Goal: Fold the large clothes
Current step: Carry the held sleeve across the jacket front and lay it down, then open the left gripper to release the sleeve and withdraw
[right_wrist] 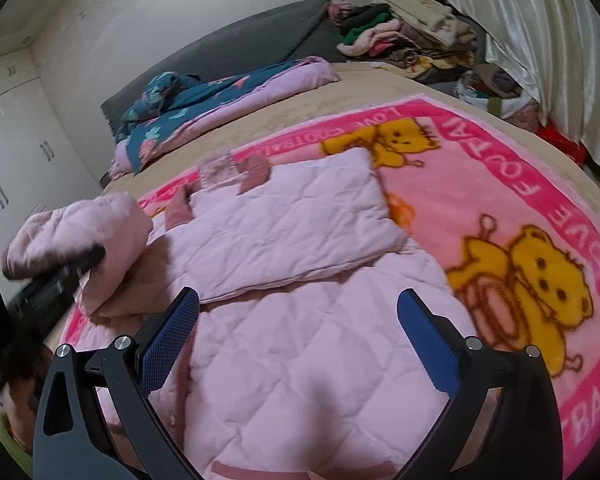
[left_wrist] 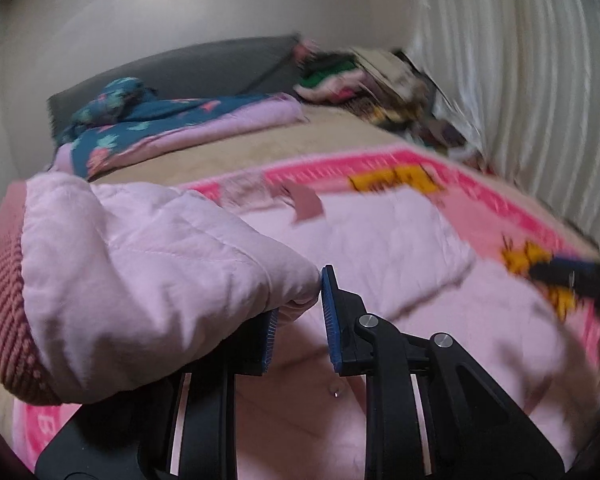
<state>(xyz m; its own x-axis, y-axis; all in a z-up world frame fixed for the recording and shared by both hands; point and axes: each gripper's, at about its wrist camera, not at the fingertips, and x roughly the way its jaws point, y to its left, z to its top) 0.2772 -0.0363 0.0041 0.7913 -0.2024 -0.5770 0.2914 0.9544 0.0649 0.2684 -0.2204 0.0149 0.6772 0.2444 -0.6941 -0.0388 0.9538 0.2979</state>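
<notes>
Pale pink quilted jacket (right_wrist: 300, 360) lies spread on the pink teddy-bear fleece blanket (right_wrist: 540, 184), one sleeve (right_wrist: 296, 228) folded across its body. Right gripper (right_wrist: 298, 344) hangs over it, jaws wide, holding nothing. Left gripper (left_wrist: 298, 316) pinches the other sleeve (left_wrist: 148, 280), lifted. Beyond the blanket lies a blue floral quilt (right_wrist: 204, 100).

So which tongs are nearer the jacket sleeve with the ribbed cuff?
Left. The left tongs are clamped on that sleeve, lifting it. The right tongs hover open over the jacket's body, off to the sleeve's side.
</notes>
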